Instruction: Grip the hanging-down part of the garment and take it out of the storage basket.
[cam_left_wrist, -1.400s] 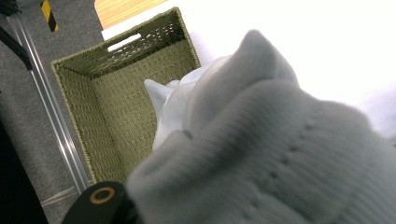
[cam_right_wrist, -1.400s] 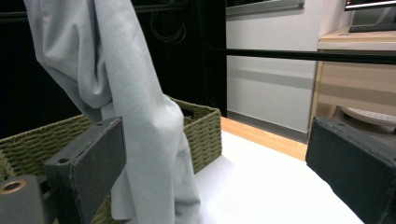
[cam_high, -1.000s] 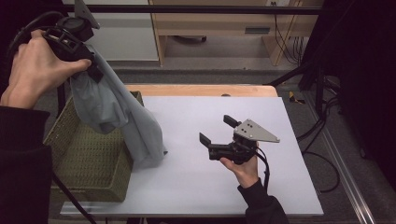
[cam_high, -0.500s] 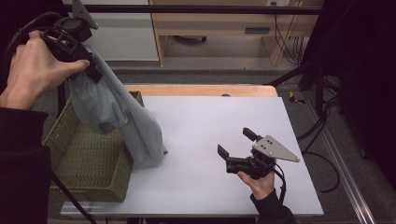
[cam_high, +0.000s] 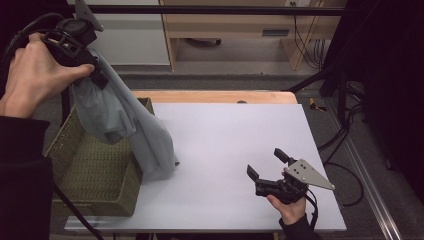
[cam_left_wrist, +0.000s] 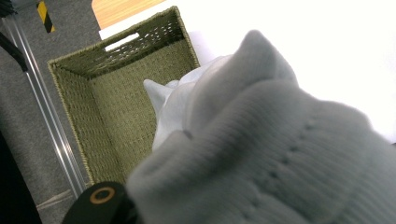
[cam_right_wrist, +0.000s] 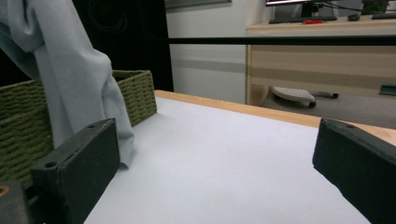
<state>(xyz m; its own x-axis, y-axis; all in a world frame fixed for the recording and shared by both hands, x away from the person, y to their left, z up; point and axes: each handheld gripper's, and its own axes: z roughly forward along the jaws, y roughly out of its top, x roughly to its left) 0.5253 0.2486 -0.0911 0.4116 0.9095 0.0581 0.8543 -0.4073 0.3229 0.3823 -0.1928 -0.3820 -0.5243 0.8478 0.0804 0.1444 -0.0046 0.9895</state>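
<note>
A white sheet covers most of the wooden table, leaving a strip of bare wood along the far edge. Behind it stands a light wooden desk, cables hanging beneath it.

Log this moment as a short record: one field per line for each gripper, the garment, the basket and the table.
left gripper: raised above the basket, shut on the grey garment
right gripper: low over the table's near right part, jaws wide open, nothing between them
grey garment: hangs from the left gripper, draped over the basket's right wall, lower end on the table
basket: green woven, at the table's left edge, garment partly inside
table: white top with a wooden far edge
</note>
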